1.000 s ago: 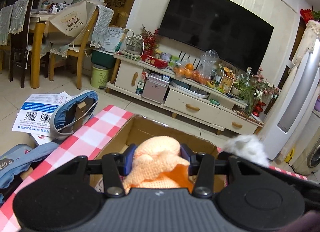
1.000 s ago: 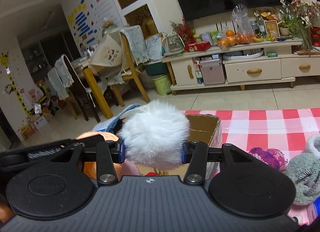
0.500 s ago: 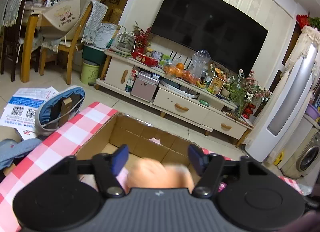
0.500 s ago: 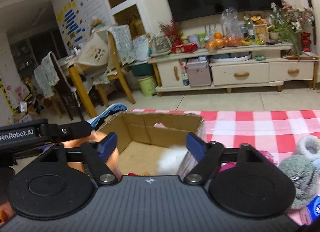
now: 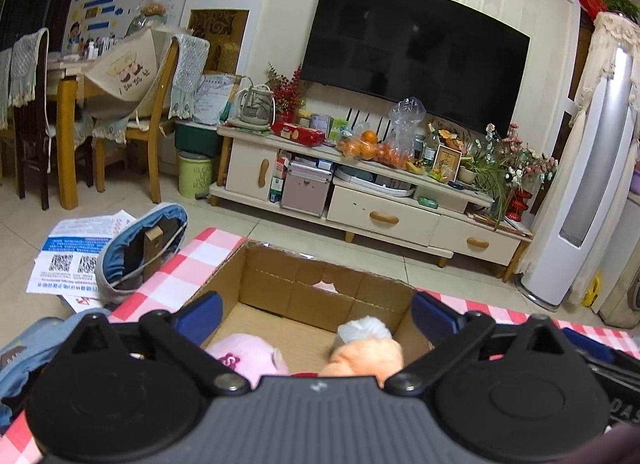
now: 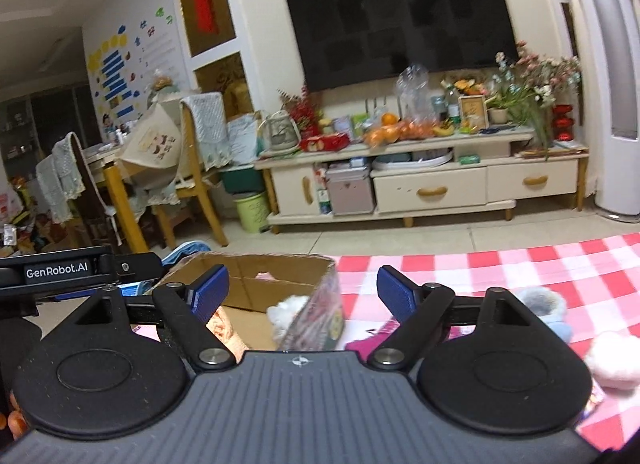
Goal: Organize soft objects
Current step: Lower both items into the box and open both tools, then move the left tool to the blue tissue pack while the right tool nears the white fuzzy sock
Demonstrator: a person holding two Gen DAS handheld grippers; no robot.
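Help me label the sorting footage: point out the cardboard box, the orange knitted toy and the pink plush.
cardboard box [image 5: 304,284], left wrist view, far inner wall
orange knitted toy [image 5: 366,356], left wrist view, top
pink plush [image 5: 244,356], left wrist view, top

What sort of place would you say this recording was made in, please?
Most likely a home living room: a wall-mounted television above a cluttered TV cabinet, with a dining table and chairs to the left.
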